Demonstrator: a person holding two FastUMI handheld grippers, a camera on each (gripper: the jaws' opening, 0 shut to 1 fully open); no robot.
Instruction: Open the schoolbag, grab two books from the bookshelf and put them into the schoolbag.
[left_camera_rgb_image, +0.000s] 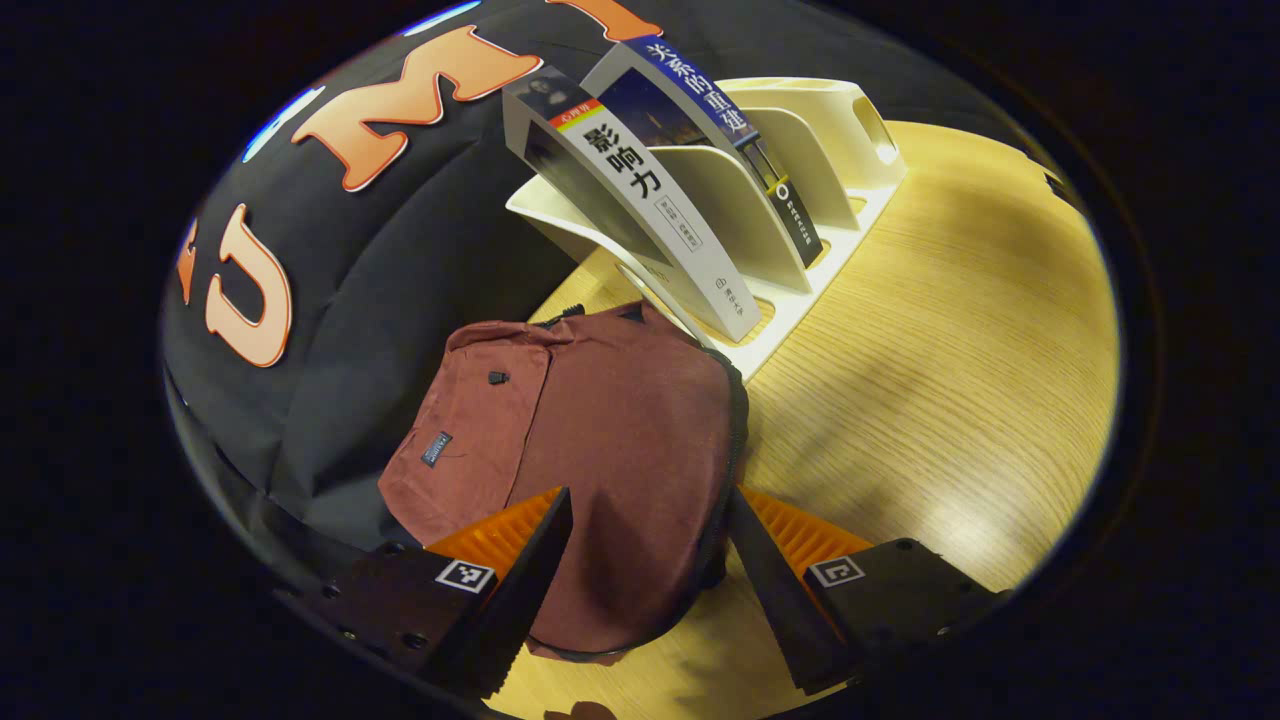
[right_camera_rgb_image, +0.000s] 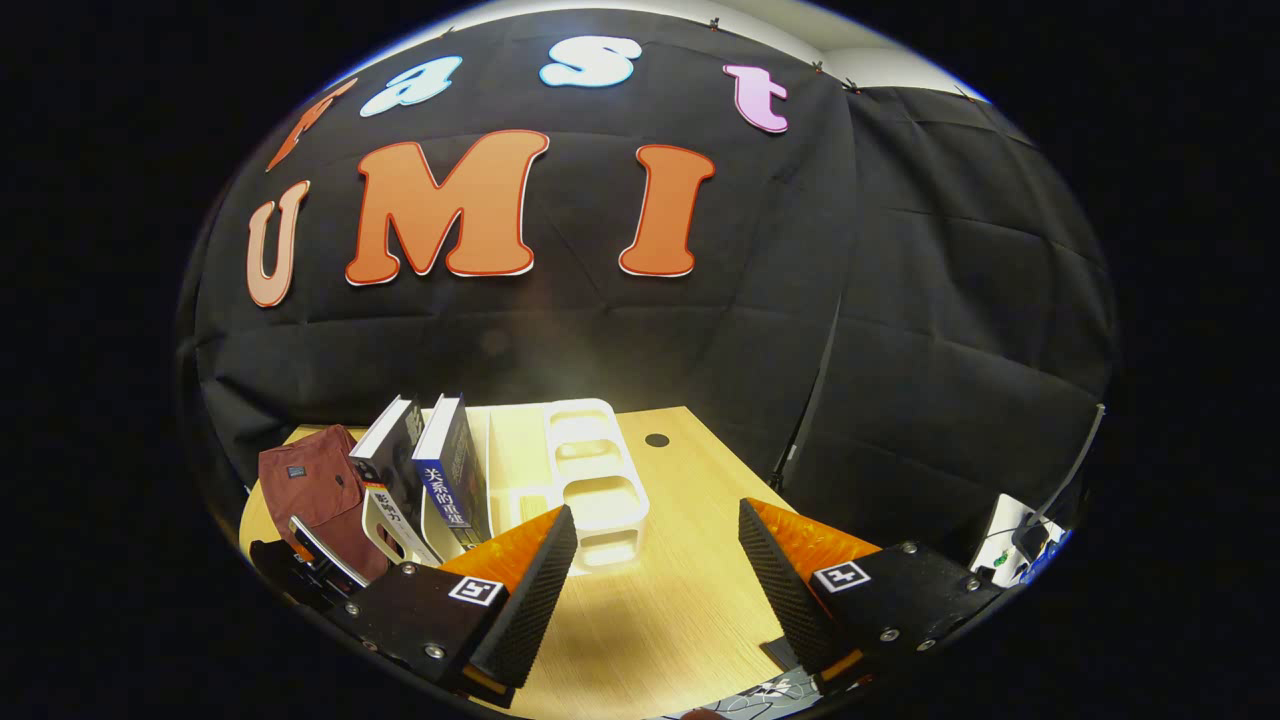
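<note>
Left gripper view: the left tongs (left_camera_rgb_image: 648, 560) hang released, fingers spread wide, over the near end of a dark red fabric schoolbag (left_camera_rgb_image: 590, 440) that lies flat on the pale wood-grain desk (left_camera_rgb_image: 930, 380). The black zipper line (left_camera_rgb_image: 738, 430) runs along the bag's right edge; whether it is undone cannot be told. Neither finger touches the cloth as far as can be seen. Just past the bag's far end stands a cream plastic bookshelf with curved dividers (left_camera_rgb_image: 800, 190), close against the black cloth wall. Two books lean in its slots: a grey-spined book with a red and yellow band (left_camera_rgb_image: 640, 200) nearest the bag, its lower corner just beside the bag's far edge, and a blue-spined book (left_camera_rgb_image: 720, 120) in the next slot behind it. Right gripper view: the right tongs (right_camera_rgb_image: 656, 580) also released, fingers wide apart, grasping nothing, held above bare desk well apart from the bag. From here the schoolbag sits at the far left of the desk, the two books upright just beside it, the remaining slots of the shelf toward the desk's middle. A small dark round hole (right_camera_rgb_image: 657, 440) marks the desk beyond the shelf.
</note>
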